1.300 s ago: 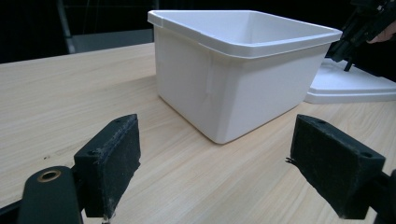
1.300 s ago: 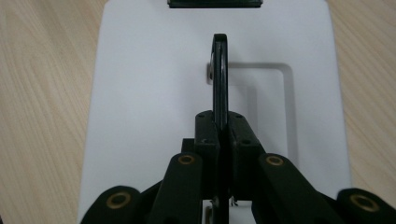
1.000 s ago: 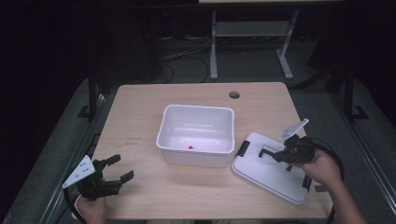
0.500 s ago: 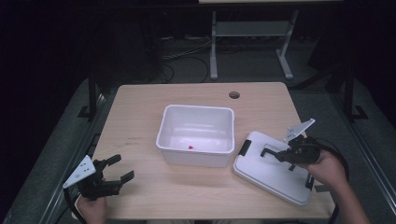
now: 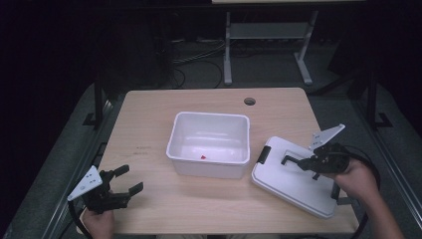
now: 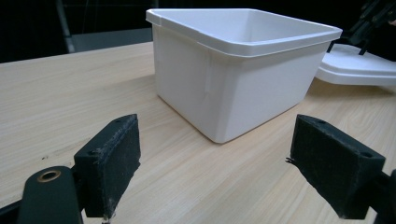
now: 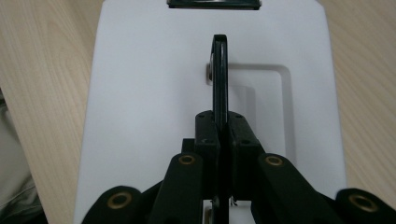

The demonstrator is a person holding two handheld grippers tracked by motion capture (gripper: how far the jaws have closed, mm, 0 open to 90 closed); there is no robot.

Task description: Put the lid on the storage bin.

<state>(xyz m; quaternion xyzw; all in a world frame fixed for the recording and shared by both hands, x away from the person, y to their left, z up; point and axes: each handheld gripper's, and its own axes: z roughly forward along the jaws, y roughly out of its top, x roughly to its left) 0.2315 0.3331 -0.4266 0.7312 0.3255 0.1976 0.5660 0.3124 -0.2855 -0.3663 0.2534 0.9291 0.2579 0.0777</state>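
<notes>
At the bottom left of the high view my left hand (image 5: 98,222) is cut off by the frame edge; it holds my left hand-held gripper (image 5: 128,180) low over the tabletop (image 5: 149,129), jaws spread wide with nothing between them, pointing toward the middle. At the lower right my right hand (image 5: 357,179) comes in with the forearm cropped at the corner, and my right hand-held gripper (image 7: 219,122) has its jaws pressed together on the thin black handle (image 7: 219,70) that stands upright from the white lid (image 5: 293,181). The lid lies flat near the tabletop's right front corner, just beside the bin; a black latch (image 7: 213,3) at its far edge is cropped at the top of the right gripper view. Farther in, at the centre, the open white bin (image 5: 210,143) stands upright, with a small red thing (image 5: 202,157) on its floor, too small to identify. Beyond the tabletop the room is dark, with metal legs and cables only faintly visible.
</notes>
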